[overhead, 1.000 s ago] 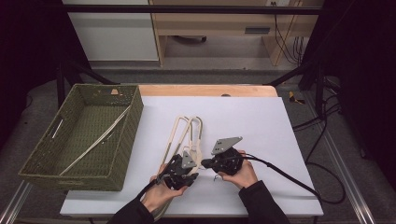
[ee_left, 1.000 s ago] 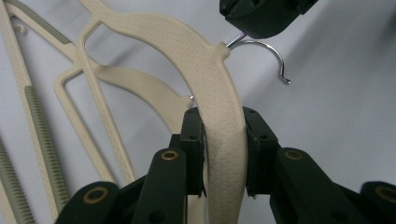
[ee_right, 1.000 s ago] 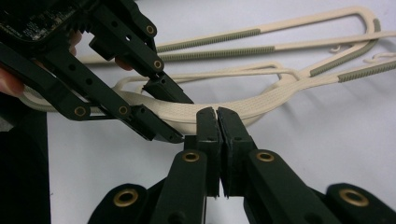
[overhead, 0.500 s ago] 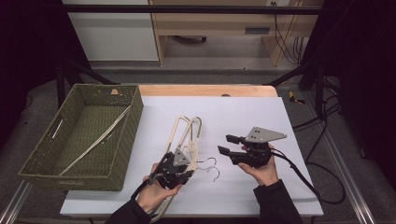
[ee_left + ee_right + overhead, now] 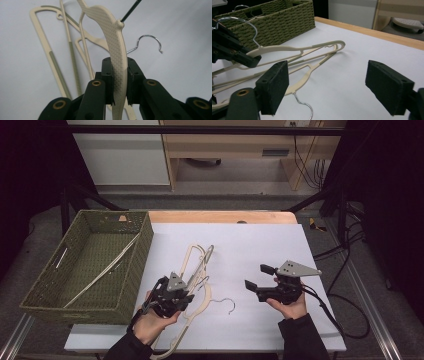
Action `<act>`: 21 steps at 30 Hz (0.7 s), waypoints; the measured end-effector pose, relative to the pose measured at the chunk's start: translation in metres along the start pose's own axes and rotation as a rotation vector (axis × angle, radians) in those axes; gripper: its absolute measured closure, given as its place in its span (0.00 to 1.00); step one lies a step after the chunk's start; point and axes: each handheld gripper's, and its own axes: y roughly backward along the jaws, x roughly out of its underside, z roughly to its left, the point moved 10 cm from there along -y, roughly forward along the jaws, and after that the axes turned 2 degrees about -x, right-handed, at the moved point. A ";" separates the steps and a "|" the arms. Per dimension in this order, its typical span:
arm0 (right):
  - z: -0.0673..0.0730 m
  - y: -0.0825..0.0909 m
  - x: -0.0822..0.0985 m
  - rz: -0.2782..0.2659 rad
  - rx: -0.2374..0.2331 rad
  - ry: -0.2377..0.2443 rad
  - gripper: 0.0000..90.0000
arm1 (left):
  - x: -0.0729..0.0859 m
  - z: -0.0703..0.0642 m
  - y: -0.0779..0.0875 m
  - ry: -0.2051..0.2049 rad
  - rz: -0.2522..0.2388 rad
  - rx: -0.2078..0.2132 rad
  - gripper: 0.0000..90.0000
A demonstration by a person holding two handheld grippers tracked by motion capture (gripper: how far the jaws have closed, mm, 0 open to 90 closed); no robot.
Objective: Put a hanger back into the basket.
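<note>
From the high view, we take the green wicker basket as our landmark. Just to its right, over the white tabletop, we hold the left gripper, clamped on a cream hanger that is raised off the sheet, with more cream hangers lying just beyond it. Farther right of the basket, well apart from it, we hold the right gripper with its jaws spread wide and nothing between them; they have just been opening.

In the left gripper view, our jaws have been closing and press both sides of the hanger's textured arm, its metal hook off to one side.

In the right gripper view, our pads stand far apart, empty, with the basket behind the hanger pile.
</note>
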 end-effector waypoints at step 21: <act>-0.010 0.007 0.004 -0.010 0.033 -0.027 0.15 | -0.005 0.047 0.034 0.146 -0.109 -0.047 0.96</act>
